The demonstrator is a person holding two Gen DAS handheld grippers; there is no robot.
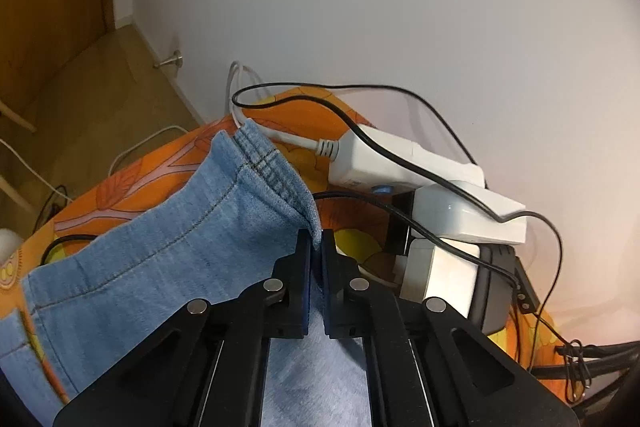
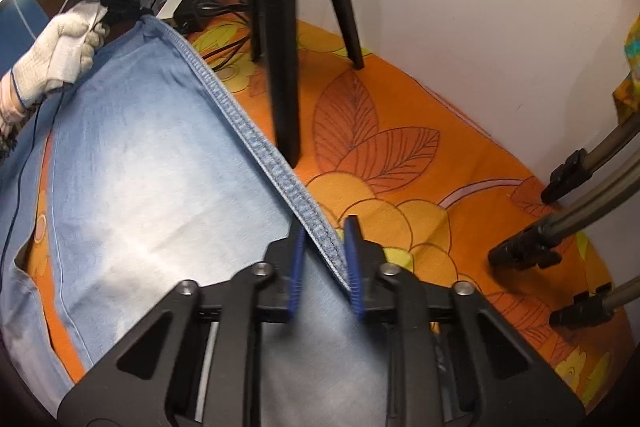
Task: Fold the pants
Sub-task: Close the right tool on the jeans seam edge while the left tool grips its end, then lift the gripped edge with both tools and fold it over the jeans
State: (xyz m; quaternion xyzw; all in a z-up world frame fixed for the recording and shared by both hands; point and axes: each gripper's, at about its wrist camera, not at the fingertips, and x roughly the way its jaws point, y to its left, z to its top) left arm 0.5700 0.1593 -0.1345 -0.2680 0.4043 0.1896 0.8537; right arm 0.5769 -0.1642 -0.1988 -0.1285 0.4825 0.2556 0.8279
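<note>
The light blue denim pants [image 1: 168, 247] are seen spread over an orange flower-patterned cloth [image 1: 352, 119] that covers the work surface, reaching from the centre of the left wrist view out toward eight o'clock. In that view the left gripper [image 1: 316, 239] is closed tight on a stitched hem corner of the pants, the fabric being pinched between the two blue-lined pads and standing up in a ridge that runs toward eleven o'clock. A white power strip [image 1: 424, 183] with white adapters plugged into it is seen at two o'clock of the gripper, and a black cable [image 1: 360, 131] is looped across it in front of the white wall [image 1: 360, 7]. In the right wrist view the hem edge [image 2: 256, 135] is stretched as a taut band from eleven o'clock down to the right gripper [image 2: 322, 241]. That band is passed between the right gripper's blue pads; the right-hand pad is laid against it, while a visible gap is left on the left-hand side, so a firm clamp cannot be confirmed. A white-gloved hand [image 2: 64, 43] is seen at ten o'clock, at the far end of the band, where the other gripper is held. Black tripod legs [image 2: 284, 67] are planted on the cloth at twelve o'clock, just beside the hem, and metal stand legs [image 2: 576, 219] are seen at three o'clock.
</note>
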